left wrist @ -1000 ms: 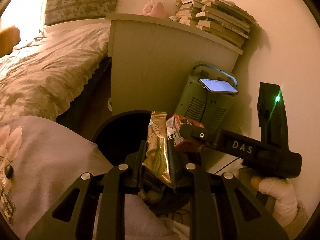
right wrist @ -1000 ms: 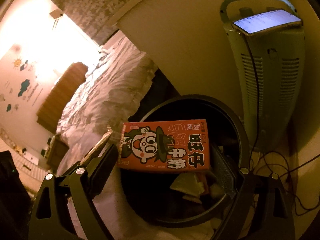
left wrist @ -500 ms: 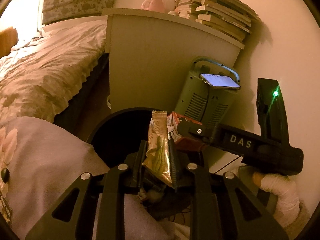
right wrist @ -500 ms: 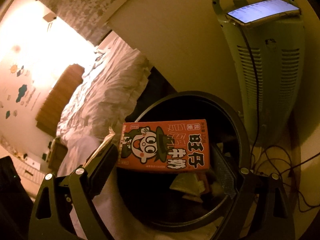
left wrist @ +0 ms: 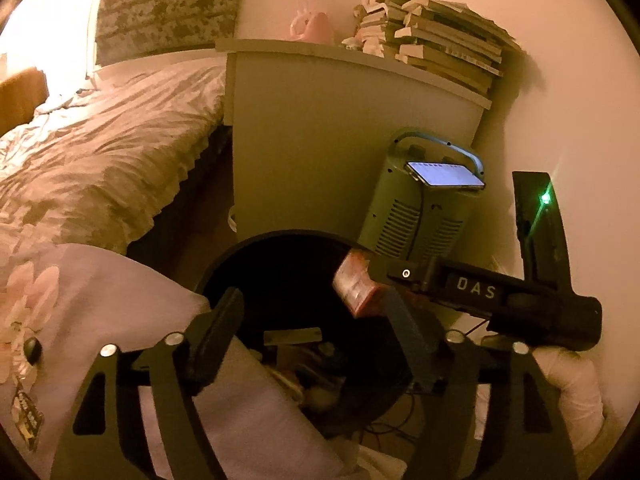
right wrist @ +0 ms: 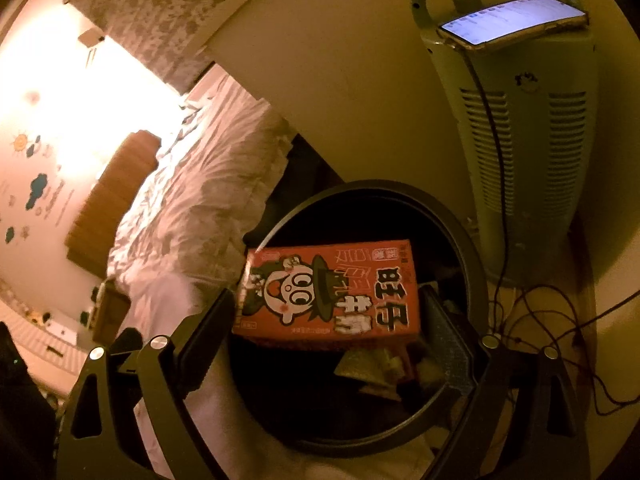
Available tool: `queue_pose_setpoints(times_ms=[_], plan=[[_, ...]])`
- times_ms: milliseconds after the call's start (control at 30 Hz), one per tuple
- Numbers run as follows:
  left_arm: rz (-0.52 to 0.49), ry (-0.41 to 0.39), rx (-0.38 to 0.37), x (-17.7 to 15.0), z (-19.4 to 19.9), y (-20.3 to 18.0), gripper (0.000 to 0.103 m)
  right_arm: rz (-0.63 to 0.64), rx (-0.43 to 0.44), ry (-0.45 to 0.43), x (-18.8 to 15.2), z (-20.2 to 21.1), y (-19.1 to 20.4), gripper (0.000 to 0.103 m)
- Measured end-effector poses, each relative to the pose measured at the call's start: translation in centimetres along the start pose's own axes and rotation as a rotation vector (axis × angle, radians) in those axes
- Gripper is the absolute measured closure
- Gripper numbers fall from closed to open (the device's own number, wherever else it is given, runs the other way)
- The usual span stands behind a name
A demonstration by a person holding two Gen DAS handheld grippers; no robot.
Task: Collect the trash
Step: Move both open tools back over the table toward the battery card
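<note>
A round black trash bin stands on the floor below both grippers and also shows in the right wrist view. My left gripper is open and empty over the bin's mouth. Several pieces of trash lie inside the bin. My right gripper is shut on a red milk carton with a cartoon face, held flat above the bin. The carton and the right gripper's body show at the right of the left wrist view.
A green heater with a lit phone on top stands behind the bin. A white cabinet carries stacked books. A bed lies left. Cables trail on the floor at right.
My left gripper opened and the gold wrapper it held has dropped out of its jaws. The right gripper still holds the carton over the bin.
</note>
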State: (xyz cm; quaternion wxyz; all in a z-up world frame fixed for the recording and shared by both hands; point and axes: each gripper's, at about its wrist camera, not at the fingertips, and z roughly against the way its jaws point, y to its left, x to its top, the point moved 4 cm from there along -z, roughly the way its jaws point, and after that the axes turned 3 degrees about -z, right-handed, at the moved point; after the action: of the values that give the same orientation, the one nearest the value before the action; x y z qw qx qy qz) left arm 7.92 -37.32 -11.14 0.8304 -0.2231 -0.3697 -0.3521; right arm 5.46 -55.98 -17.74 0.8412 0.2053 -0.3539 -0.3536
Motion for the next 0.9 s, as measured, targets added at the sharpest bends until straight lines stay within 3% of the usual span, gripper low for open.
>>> queue_pose_setpoints(times_ms=[567, 900], plan=[[0.031, -0.035, 0.039, -0.7, 3.0, 2.1, 0.020, 0.052, 0.030, 0.002, -0.6, 0.4, 3.1, 0.008], [0.106, -0.030, 0.122, -3.7, 5.7, 7.3, 0.020, 0.156, 0.069, 0.021, -2.6, 0.1, 7.1, 0.008]])
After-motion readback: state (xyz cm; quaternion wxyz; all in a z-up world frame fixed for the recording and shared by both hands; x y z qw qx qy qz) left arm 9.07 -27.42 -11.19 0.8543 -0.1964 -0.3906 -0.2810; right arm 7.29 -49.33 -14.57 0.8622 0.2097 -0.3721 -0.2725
